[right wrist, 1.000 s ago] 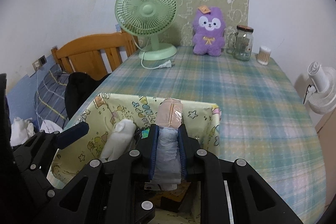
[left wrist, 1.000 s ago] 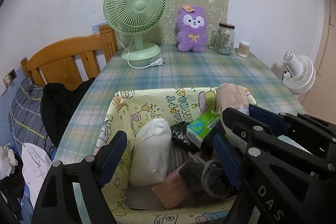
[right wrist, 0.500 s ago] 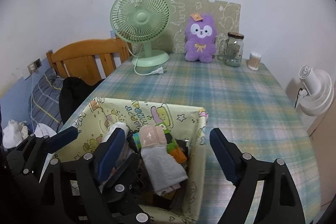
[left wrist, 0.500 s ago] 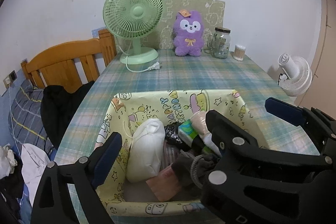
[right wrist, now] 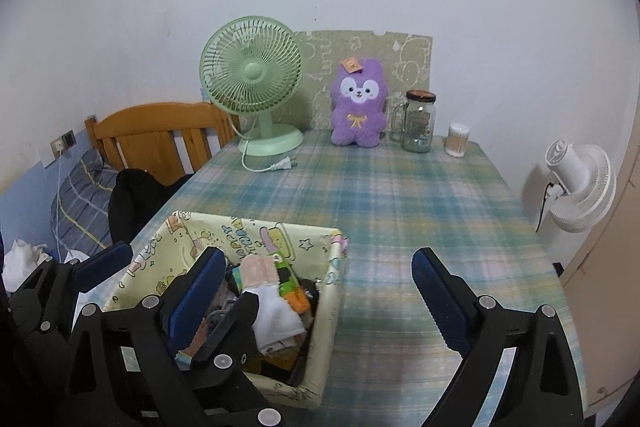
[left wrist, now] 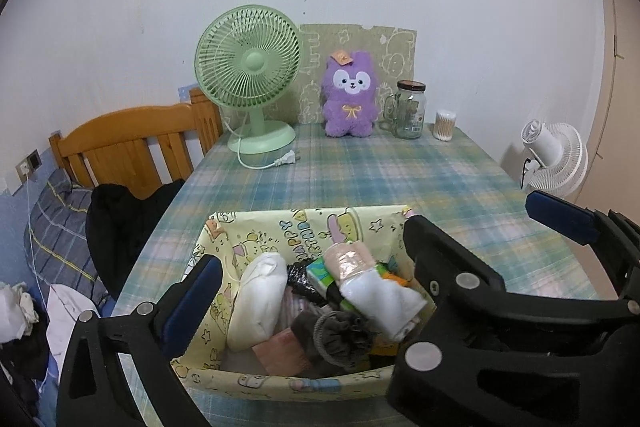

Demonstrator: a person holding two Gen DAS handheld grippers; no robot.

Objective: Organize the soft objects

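- Right now the pink-and-white rolled cloth bundle wrapped in clear film (left wrist: 366,281) lies loose on top of the other soft things in the yellow cartoon-printed fabric basket (left wrist: 280,227), slanting from the basket's middle toward its right wall.
- Beside it in the basket, to the left, sits a plump white cloth pouch (left wrist: 258,301); a grey knitted item (left wrist: 340,337) lies at the basket's near side, and a green printed packet (left wrist: 320,273) peeks out just behind the bundle.
- From the right wrist view, the same bundle (right wrist: 266,287) rests in the basket (right wrist: 332,279), with nothing pressing on it.
- The right gripper (right wrist: 316,287) has just been opening; its blue-padded jaws stand wide apart, one over the basket and the other over the bare cloth to the basket's right, and nothing is held between them.
- The left gripper (left wrist: 372,239) has just been opening too; its jaws are spread wide to either side of the basket and grip nothing.
- The basket stands at the near end of a table covered in a green-blue plaid cloth (left wrist: 360,171).
- Well beyond the basket, at the far edge by the wall, stand a pale green desk fan (left wrist: 248,75), a purple plush rabbit (left wrist: 351,95), a glass jar with a handle (left wrist: 409,111) and a small cotton-swab tub (left wrist: 445,125).
- Left of the basket, off the table, a wooden bed headboard (left wrist: 132,143) shows behind a black garment (left wrist: 124,223).
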